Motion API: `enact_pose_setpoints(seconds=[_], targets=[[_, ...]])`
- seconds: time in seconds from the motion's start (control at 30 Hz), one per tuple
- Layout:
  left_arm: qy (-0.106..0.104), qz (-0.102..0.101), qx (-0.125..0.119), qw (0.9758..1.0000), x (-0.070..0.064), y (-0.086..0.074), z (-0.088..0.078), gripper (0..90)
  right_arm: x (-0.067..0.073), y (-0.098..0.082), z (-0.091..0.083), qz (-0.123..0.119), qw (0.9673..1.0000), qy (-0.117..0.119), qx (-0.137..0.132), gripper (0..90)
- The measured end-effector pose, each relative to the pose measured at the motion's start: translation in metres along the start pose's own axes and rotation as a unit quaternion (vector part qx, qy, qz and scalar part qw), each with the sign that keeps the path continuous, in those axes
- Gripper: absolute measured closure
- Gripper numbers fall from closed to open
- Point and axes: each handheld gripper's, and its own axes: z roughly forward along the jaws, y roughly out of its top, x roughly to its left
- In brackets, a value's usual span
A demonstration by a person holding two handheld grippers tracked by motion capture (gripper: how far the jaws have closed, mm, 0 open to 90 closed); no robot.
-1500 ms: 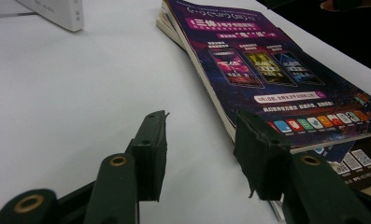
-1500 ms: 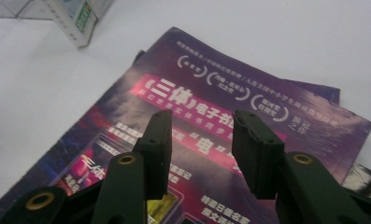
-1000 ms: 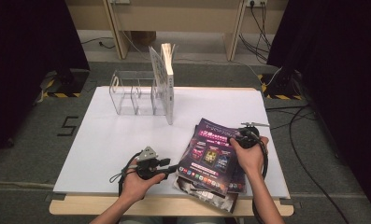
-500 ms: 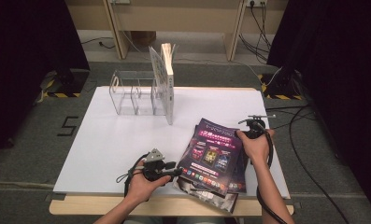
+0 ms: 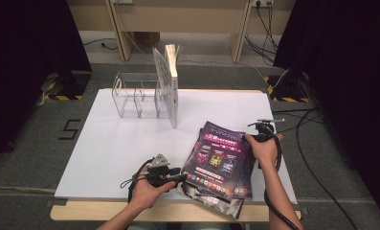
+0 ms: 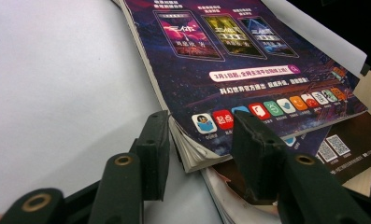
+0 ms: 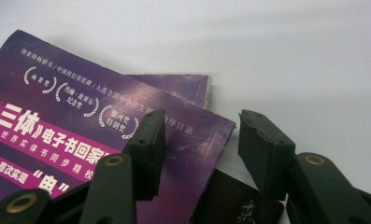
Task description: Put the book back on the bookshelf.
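While closing, left gripper (image 6: 199,144) jaws astride near magazine (image 5: 216,158) corner, not yet pinching; right gripper (image 7: 199,147) jaws opening, astride far corner.

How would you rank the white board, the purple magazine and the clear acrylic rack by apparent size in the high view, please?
1. white board
2. purple magazine
3. clear acrylic rack, though it sits farther off, so this is unsure.

The left gripper (image 6: 199,154) straddles the purple magazine's (image 6: 230,70) near corner, its jaws closing.
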Motion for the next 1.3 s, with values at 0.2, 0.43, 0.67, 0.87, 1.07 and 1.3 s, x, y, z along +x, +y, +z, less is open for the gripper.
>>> enact_pose_setpoints(seconds=[0.2, 0.43, 0.67, 0.87, 1.07, 1.3], targets=[[-0.001, 0.002, 0.001, 1.0, 0.0, 0.0, 0.001, 59.3, -0.004, -0.001, 0.003, 0.019, 0.9996, 0.021, -0.002, 50.8], [0.002, 0.006, 0.006, 1.0, 0.0, 0.001, 0.001, 62.9, -0.008, -0.004, 0.002, 0.041, 0.9985, 0.032, -0.016, 57.6], [0.006, 0.011, 0.012, 0.9998, 0.0, 0.002, 0.001, 66.1, -0.013, -0.001, -0.008, 0.066, 0.9961, 0.05, -0.028, 68.8], [0.012, 0.017, 0.018, 0.9996, 0.001, 0.0, 0.003, 67.6, -0.012, -0.002, -0.012, 0.083, 0.9929, 0.075, -0.04, 68.4], [0.013, 0.019, 0.021, 0.9995, 0.001, 0.001, 0.003, 67.4, -0.004, -0.003, -0.016, 0.079, 0.9923, 0.091, -0.03, 70.2], [0.016, 0.022, 0.022, 0.9994, 0.001, 0.0, 0.002, 67.5, 0.006, -0.005, -0.012, 0.069, 0.9918, 0.107, -0.015, 74.9]])
